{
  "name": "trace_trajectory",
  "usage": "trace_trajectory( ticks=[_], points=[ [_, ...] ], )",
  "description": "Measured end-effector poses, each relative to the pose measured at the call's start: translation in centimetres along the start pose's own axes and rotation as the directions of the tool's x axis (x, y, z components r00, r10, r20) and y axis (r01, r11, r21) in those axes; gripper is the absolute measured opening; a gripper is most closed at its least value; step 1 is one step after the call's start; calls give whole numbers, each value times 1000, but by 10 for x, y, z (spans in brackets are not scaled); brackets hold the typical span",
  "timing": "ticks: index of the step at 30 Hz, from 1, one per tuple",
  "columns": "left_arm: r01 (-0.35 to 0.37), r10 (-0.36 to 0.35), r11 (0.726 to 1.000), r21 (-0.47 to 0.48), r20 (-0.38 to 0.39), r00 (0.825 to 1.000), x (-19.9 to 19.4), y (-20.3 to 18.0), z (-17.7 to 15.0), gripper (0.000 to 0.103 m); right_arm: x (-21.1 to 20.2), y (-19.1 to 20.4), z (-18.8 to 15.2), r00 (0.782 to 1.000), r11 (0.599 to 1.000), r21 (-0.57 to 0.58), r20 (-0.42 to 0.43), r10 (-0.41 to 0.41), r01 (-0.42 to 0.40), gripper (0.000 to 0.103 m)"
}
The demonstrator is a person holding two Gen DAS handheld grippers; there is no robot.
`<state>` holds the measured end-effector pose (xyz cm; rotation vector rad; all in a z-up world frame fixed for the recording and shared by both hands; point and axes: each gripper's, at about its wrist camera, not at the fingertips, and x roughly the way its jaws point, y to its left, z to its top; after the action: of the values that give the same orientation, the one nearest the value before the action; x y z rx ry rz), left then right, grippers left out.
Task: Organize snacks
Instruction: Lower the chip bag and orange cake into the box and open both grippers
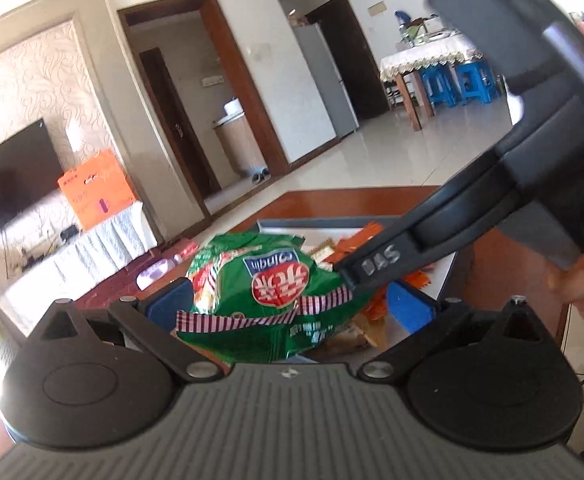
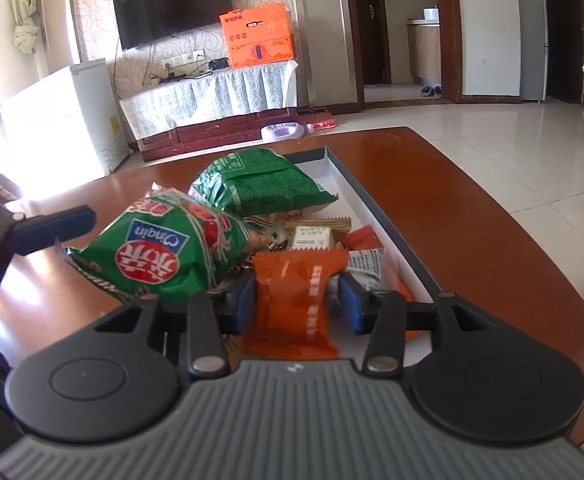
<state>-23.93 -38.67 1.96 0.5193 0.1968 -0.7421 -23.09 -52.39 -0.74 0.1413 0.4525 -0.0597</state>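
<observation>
The snacks lie heaped in a shallow white tray (image 2: 375,200) on a brown table (image 2: 471,216).

The right gripper (image 2: 297,300) points down at the near end of the tray. An orange packet (image 2: 295,300) stands between its blue pads (image 2: 245,302). The left pad touches the packet's edge; a visible gap separates the right pad from it. The jaws are parted, not clenched. The packet's long axis runs near to far, in line with the fingers. It is directly ahead of this gripper, so the right hand is the nearer one for it.

The left gripper (image 1: 290,306) has its jaws spread wide around a green bag (image 1: 264,284). Neither pad presses on the bag, so it is released. In the right wrist view, the green bag (image 2: 160,256) rests on the left part of the heap. A second green bag (image 2: 260,184) lies farther back.

Hidden or unclear:
- The base of the orange packet is cut off by the gripper body.
- Whether that packet rests on the tray floor or on other snacks cannot be determined.
- The small packets under the green bags are mostly covered.
- The left edge of the tray is hidden by the bags.
</observation>
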Motion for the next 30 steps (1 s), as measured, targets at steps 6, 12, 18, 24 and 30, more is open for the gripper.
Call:
trace_trajectory(
  ticks=[6,12,18,24,30],
  points=[
    [21,-22,997,-77,-6,1000,-11,3,4,103,-27,-10,0,994,996,76,102,34,-42,72],
    [27,-27,999,-19,-14,1000,-15,-3,-2,103,-37,5,5,971,985,31,172,164,-172,79],
    [12,-14,999,-33,-56,998,-7,3,-13,103,-6,39,11,991,988,-102,53,124,-118,79],
    [16,-19,998,-64,-43,999,-6,8,-11,103,8,26,15,999,999,-22,31,27,-27,78],
    [38,-43,993,-115,-40,998,-17,8,-8,103,-8,24,7,997,999,-18,67,30,-29,79]
  ],
)
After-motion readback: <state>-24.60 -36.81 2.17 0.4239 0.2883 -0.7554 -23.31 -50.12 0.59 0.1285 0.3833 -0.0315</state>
